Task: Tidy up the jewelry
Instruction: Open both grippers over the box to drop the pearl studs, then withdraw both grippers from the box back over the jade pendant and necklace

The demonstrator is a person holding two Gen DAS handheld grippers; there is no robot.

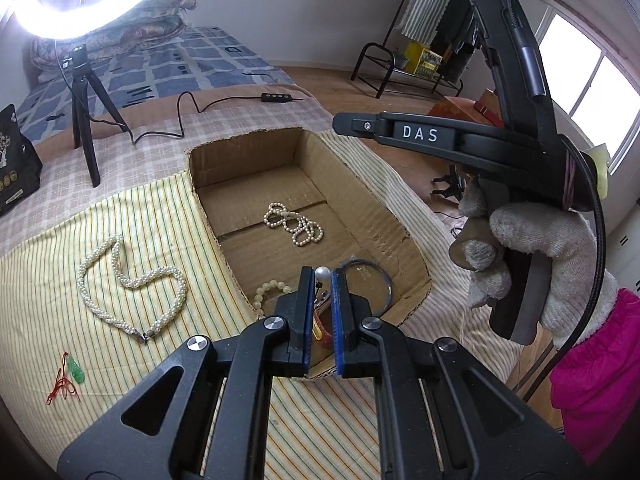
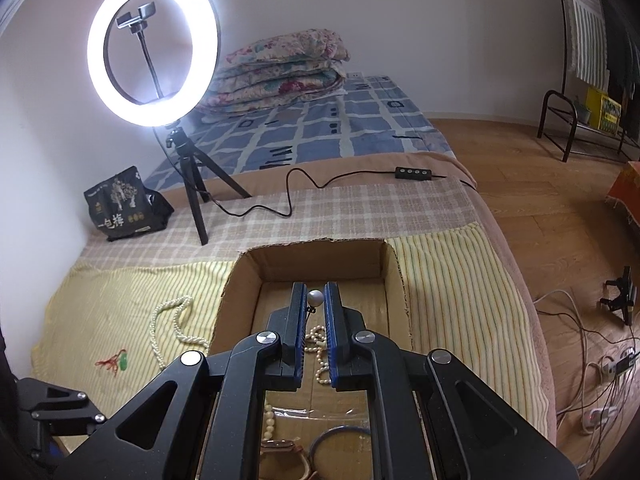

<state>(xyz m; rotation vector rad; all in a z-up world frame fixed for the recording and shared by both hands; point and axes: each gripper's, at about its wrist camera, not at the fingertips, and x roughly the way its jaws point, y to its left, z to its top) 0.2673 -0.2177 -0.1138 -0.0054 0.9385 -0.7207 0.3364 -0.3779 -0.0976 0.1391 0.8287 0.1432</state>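
Observation:
An open cardboard box (image 1: 400, 236) lies on a striped cloth on the bed. My left gripper (image 1: 322, 280) hovers over the box's near end, shut on a small pearl earring (image 1: 322, 273) at its tips. My right gripper (image 2: 315, 300) is over the box (image 2: 394, 280) too, shut on a second pearl earring (image 2: 315, 298). In the box lie a pearl bracelet (image 1: 294, 224), a cream bead bracelet (image 1: 270, 290), a blue bangle (image 1: 376, 280) and a watch (image 2: 284, 452). A pearl necklace (image 1: 132, 284) and a green pendant on red cord (image 1: 74, 374) lie on the cloth, left of the box.
A ring light on a tripod (image 2: 154, 54) stands behind the box, its cable (image 2: 280, 204) running across the bed. A black bag (image 2: 124, 204) sits at the wall. A gloved hand (image 1: 540, 248) holds the right tool. The bed edge drops to a wooden floor with cables (image 2: 592, 360).

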